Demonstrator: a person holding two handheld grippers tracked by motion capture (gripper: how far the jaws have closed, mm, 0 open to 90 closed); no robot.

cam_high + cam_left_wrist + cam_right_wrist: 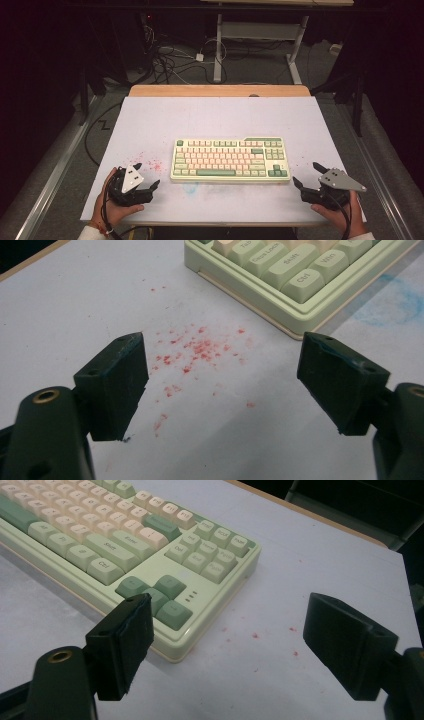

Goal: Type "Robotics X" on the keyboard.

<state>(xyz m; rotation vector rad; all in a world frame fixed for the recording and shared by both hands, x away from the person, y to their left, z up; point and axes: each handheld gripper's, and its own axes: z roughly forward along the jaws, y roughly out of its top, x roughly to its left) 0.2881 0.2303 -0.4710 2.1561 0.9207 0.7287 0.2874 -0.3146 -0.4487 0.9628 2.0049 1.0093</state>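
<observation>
A pale-green plastic keyboard with cream keys (230, 160) lies mid-table toward the near edge; left gripper (148, 175) and right gripper (306, 176) flank it, jaws apart, empty; red specks (197, 351) stain the white table (210, 120).

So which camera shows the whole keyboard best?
The high view: the whole keyboard lies in sight on the table. The left gripper view catches just one corner, and the right gripper view shows the arrow-key end.
</observation>
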